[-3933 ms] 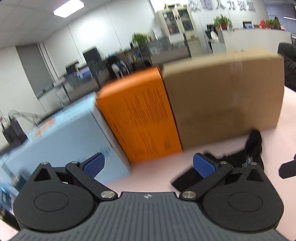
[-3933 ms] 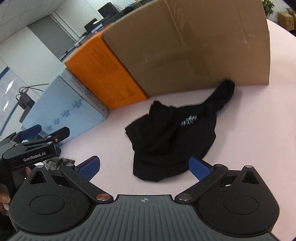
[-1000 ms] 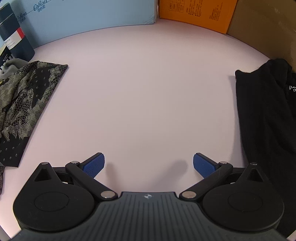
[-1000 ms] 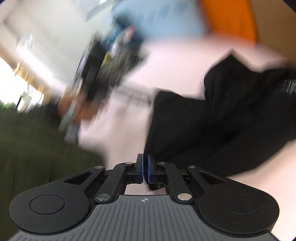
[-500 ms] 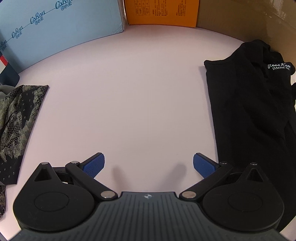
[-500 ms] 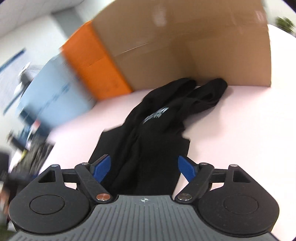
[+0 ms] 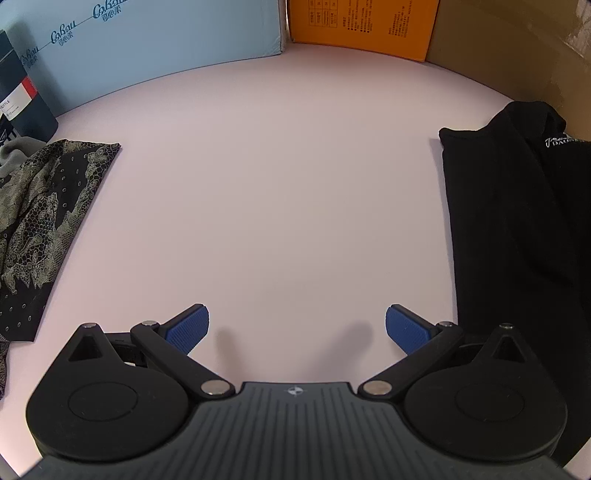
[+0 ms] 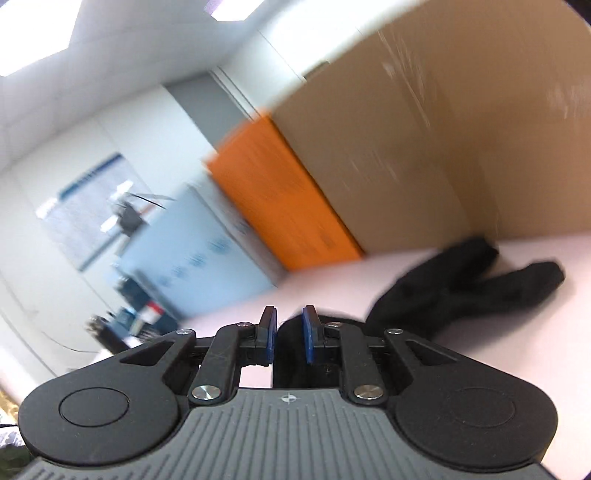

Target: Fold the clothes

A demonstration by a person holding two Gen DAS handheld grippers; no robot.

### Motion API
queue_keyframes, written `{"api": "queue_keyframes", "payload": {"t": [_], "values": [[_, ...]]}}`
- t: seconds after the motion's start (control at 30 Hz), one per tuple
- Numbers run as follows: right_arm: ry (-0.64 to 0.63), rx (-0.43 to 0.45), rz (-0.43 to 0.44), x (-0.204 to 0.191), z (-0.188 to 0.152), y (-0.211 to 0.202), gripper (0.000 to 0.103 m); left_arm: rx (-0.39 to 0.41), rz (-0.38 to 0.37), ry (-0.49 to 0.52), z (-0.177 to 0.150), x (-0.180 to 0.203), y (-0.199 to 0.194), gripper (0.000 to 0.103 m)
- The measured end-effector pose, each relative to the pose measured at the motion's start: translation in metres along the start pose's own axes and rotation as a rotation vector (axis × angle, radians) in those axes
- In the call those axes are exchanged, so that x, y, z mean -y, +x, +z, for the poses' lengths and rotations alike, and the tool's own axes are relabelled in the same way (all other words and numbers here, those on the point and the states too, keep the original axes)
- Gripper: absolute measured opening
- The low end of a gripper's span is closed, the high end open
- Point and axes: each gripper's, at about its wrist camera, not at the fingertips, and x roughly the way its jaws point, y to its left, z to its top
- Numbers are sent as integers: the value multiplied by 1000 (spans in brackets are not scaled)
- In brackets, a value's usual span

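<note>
A black garment (image 7: 517, 240) with white lettering lies stretched along the right side of the pink table (image 7: 277, 166). My left gripper (image 7: 297, 328) hangs open over bare tabletop, left of the garment's edge, with nothing between its fingers. In the right wrist view, which is blurred, the black garment (image 8: 461, 295) runs from its far sleeves back to my right gripper (image 8: 290, 339). Its jaws are closing to a narrow gap, and dark cloth fills that gap. The held part of the garment is hidden below the fingers.
A patterned black-and-gold cloth (image 7: 40, 221) lies at the table's left edge beside a dark canister (image 7: 18, 92). A light blue box (image 7: 147, 37), an orange box (image 7: 362, 26) and a brown cardboard box (image 7: 517, 55) wall off the back of the table.
The right gripper's jaws, wide open half a second ago, have come nearly together on the black cloth, and its view has tilted up toward the boxes. The left gripper stays open over the table.
</note>
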Motion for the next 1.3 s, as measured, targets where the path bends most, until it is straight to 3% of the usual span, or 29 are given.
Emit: {"api": "queue_keyframes", "payload": {"t": [0.1, 0.17, 0.2, 0.27, 0.3, 0.43, 0.53, 0.63, 0.67, 0.7, 0.83, 0.9, 0.97, 1.03, 1.1, 1.2, 1.23, 1.27, 1.3], "values": [[-19, -37, -79, -1, -10, -47, 14, 31, -20, 49, 17, 9, 1, 103], [-10, -85, -160, 6, -22, -68, 20, 83, -39, 91, 37, 22, 0, 103], [-7, -104, -190, 9, -27, -76, 26, 109, -64, 122, 49, 32, 1, 103], [-2, -107, -245, 13, -38, -84, 65, 146, -98, 175, 67, 52, 8, 103], [9, -96, -254, 15, -43, -84, 70, 160, -116, 201, 76, 62, 13, 103], [58, -77, -276, 23, -65, -64, 82, 115, -180, 264, 90, 97, 42, 103], [82, -91, -257, 29, -77, -44, 83, 103, -179, 303, 88, 116, 52, 99], [103, -84, -247, 32, -84, -28, 88, 167, -230, 304, 79, 119, 45, 62], [100, -80, -253, 33, -85, -23, 91, 189, -222, 303, 77, 118, 42, 35], [94, -77, -265, 34, -85, -18, 92, 210, -213, 301, 75, 116, 39, 18], [43, -86, -321, 40, -82, 3, 94, 236, -133, 156, 81, 81, 35, 9], [-1, -91, -357, 43, -78, 14, 94, 220, -95, 50, 89, 55, 35, 9], [-66, -101, -424, 47, -74, 26, 95, 184, -133, -33, 95, 30, 37, 12], [-143, -124, -515, 54, -71, 40, 97, 146, -212, -74, 97, 16, 38, 36], [-187, -182, -575, 64, -69, 57, 97, 152, -245, -71, 95, 17, 36, 96], [-257, -243, -591, 68, -69, 80, 97, 195, -270, 5, 86, 38, 31, 99], [-287, -268, -543, 64, -70, 85, 80, 181, -272, 35, 84, 46, 32, 99], [-313, -284, -507, 59, -70, 88, 43, 173, -268, 59, 83, 53, 33, 99], [-310, -298, -468, 55, -69, 88, 15, 174, -259, 80, 81, 59, 32, 99]]}}
